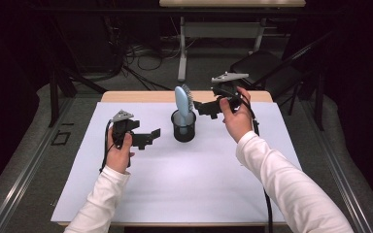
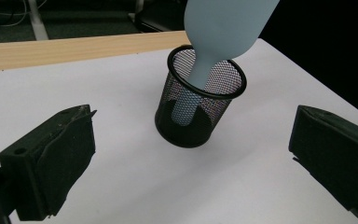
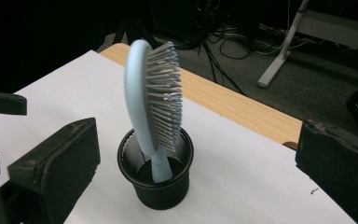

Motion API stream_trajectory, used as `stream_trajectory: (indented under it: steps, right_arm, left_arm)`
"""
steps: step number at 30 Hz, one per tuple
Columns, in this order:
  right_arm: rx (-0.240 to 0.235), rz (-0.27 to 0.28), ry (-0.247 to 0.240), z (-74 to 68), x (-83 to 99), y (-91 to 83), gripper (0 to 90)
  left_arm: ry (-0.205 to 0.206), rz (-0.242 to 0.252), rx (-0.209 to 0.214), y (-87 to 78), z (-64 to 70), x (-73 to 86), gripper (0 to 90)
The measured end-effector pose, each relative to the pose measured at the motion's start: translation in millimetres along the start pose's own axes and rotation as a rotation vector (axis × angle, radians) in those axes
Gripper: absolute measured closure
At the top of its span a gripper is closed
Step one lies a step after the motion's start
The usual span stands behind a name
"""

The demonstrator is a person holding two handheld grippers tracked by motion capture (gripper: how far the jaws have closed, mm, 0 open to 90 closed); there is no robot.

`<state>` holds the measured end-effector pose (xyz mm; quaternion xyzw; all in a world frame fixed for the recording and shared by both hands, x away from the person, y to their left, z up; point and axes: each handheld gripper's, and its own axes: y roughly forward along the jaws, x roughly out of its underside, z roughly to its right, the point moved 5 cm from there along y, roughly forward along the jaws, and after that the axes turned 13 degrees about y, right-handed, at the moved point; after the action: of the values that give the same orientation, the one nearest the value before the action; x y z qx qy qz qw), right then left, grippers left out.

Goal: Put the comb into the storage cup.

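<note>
Standing handle-down in a black mesh cup, a pale blue hairbrush is seen in the high view near the middle of the white-covered worktop, leaning slightly, bristles turned to the right. The left hand-held gripper is held just left of the cup, its jaws apart, nothing between them, not touching the cup. The right hand-held gripper is held up and to the right of the cup, close beside the brush head, jaws apart, no contact made out. Each tool is carried in a hand with a white sleeve. A second table and a dark chair are seen on the floor beyond.

Left gripper view: the cup is framed between the two spread black jaws, well clear of both. The brush handle is seen through the mesh, resting on the cup bottom; the smooth back of the head is cut off at the top edge.

Right gripper view: the brush is seen side-on, bristles facing right, handle inside the cup. The jaws are wide apart at either side, empty, the cup set between them but farther off. A wooden worktop edge is seen behind the white sheet.
</note>
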<state>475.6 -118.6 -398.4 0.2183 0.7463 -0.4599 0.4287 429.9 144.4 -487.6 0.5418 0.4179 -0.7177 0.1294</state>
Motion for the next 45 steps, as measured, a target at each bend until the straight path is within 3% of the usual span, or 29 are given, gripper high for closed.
stream_trajectory:
  steps: [14,22,45]
  right_arm:
    - [0.077,0.004,0.044,43.9,18.9,-15.6,0.0]
    - [0.09,0.01,0.068,61.5,33.5,-25.2,0.0]
    - [0.152,0.022,0.132,109.0,81.8,-56.9,0.0]
  left_arm:
    - [-0.01,0.011,-0.044,-7.8,-12.4,-0.2,0.5]
    - [-0.017,0.013,-0.065,-11.3,-18.4,0.3,0.4]
    - [-0.004,-0.002,-0.059,-24.0,-19.7,8.5,0.4]
